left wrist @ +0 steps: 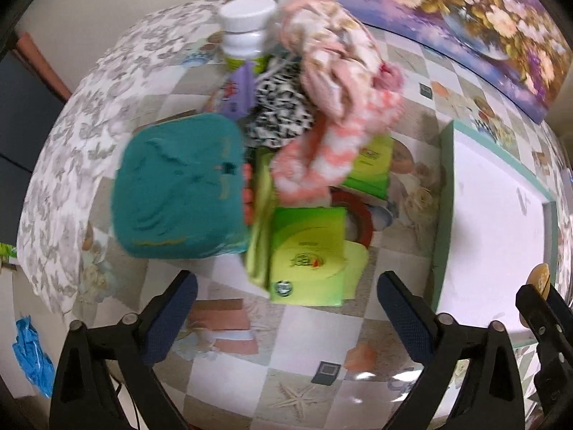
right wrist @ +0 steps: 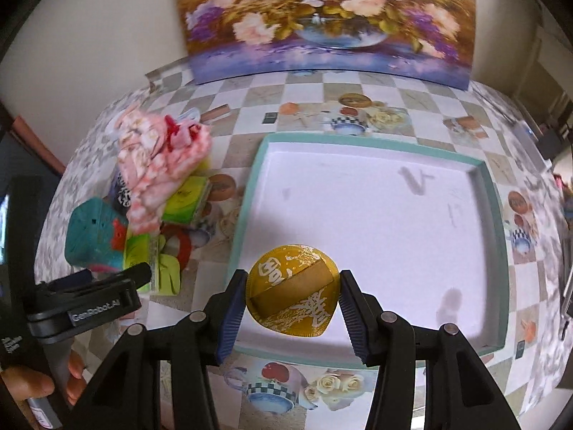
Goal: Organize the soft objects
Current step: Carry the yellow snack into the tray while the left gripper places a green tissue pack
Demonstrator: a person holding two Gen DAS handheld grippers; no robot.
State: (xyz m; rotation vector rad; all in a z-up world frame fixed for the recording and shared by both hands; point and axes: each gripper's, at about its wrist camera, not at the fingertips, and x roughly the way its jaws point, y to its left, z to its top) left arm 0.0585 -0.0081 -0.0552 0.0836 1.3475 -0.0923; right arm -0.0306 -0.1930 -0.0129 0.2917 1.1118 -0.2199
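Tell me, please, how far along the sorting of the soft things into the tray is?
Nothing looks finished: the white tray holds no items yet. In hand, the right tongs grip a gold pouch over the tray's near edge. The left tongs are open, facing the pile. Left to do: the teal cloth, pink fluffy fabric and black-and-white piece.

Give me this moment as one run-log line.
left gripper: open, facing pile | right gripper: shut on gold pouch, over tray | pink cloth: atop pile, outside tray
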